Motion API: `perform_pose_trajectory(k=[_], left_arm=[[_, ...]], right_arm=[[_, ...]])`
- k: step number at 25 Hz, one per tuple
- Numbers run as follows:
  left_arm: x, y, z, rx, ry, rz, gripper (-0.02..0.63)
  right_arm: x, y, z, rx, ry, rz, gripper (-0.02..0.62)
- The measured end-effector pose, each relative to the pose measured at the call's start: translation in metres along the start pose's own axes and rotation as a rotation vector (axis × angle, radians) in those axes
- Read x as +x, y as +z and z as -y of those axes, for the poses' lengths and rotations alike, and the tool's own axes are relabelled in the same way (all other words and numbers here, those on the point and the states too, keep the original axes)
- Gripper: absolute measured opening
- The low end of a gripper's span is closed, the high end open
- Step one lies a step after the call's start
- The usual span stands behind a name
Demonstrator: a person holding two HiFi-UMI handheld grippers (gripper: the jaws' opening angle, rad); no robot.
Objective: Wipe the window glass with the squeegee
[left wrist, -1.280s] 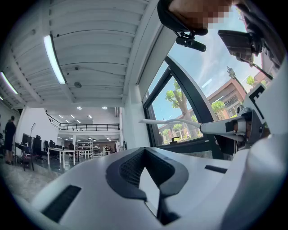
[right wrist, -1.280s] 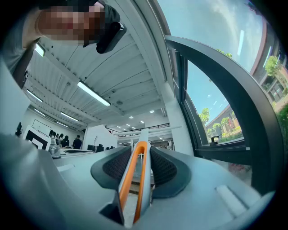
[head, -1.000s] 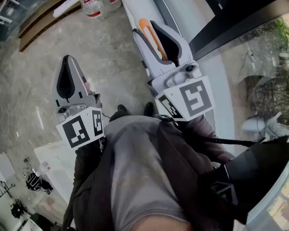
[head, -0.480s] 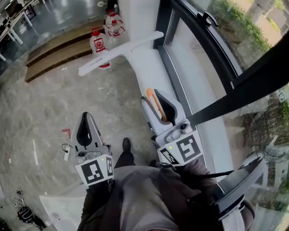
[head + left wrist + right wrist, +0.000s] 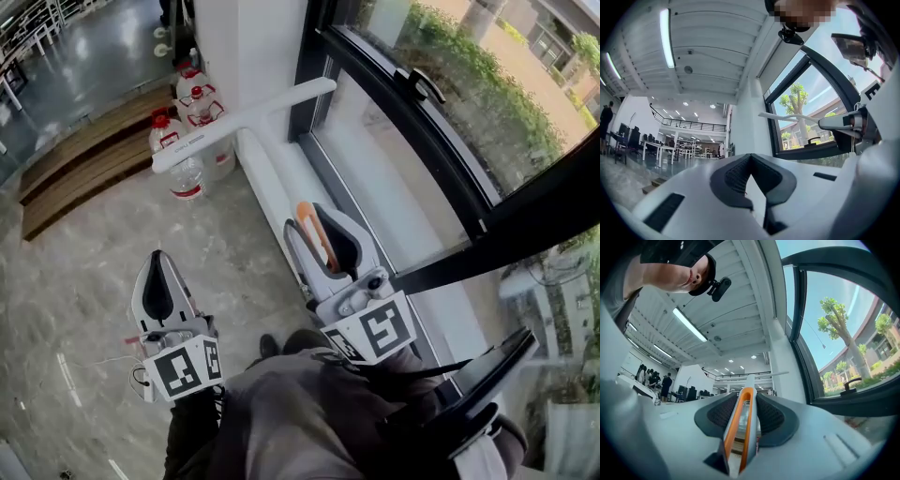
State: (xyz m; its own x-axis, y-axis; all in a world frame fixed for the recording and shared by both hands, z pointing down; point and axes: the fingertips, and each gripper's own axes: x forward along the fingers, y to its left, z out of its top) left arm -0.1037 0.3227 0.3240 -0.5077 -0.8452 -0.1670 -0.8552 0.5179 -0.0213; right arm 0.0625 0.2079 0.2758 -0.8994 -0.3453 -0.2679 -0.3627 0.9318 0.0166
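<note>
Keeping our left tool (image 5: 157, 261) closed and empty above the floor (image 5: 75, 262), clamping the squeegee (image 5: 244, 122) by its orange handle in our right tool (image 5: 311, 222), white blade pointing ahead, left of the window glass (image 5: 441, 89).

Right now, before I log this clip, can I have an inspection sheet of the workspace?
Surface: grey marbled stone floor; white window sill.
Job's things: white T-shaped squeegee with orange handle, held off the black-framed window glass.
Clutter: clear plastic water bottles with red caps by the pillar.
Grippers: right claw shut on the squeegee handle; left claw shut, empty.
Cables: thin pale cord on the floor, faint.
Surroundings: wooden steps; greenery outside.
</note>
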Motion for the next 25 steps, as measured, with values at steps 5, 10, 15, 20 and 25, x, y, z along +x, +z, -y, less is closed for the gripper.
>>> perform_pose_trajectory(k=[5, 10, 15, 20, 25], left_arm=[[0.075, -0.007, 0.027, -0.020, -0.124, 0.015, 0.000], [0.174, 0.000, 0.089, -0.037, -0.301, 0.073, 0.000], [0.272, 0.027, 0.176, -0.081, -0.460, 0.152, 0.000], [0.295, 0.044, 0.219, -0.136, -0.607, 0.228, 0.000], [0.320, 0.046, 0.252, -0.187, -0.730, 0.251, 0.000]], right_arm=[[0.021, 0.005, 0.047, -0.043, -0.117, 0.004, 0.129], [0.037, 0.027, 0.112, -0.110, -0.257, 0.074, 0.129], [0.049, 0.047, 0.185, -0.186, -0.390, 0.135, 0.129], [0.040, 0.064, 0.196, -0.295, -0.504, 0.179, 0.129], [0.035, 0.072, 0.207, -0.382, -0.623, 0.195, 0.129]])
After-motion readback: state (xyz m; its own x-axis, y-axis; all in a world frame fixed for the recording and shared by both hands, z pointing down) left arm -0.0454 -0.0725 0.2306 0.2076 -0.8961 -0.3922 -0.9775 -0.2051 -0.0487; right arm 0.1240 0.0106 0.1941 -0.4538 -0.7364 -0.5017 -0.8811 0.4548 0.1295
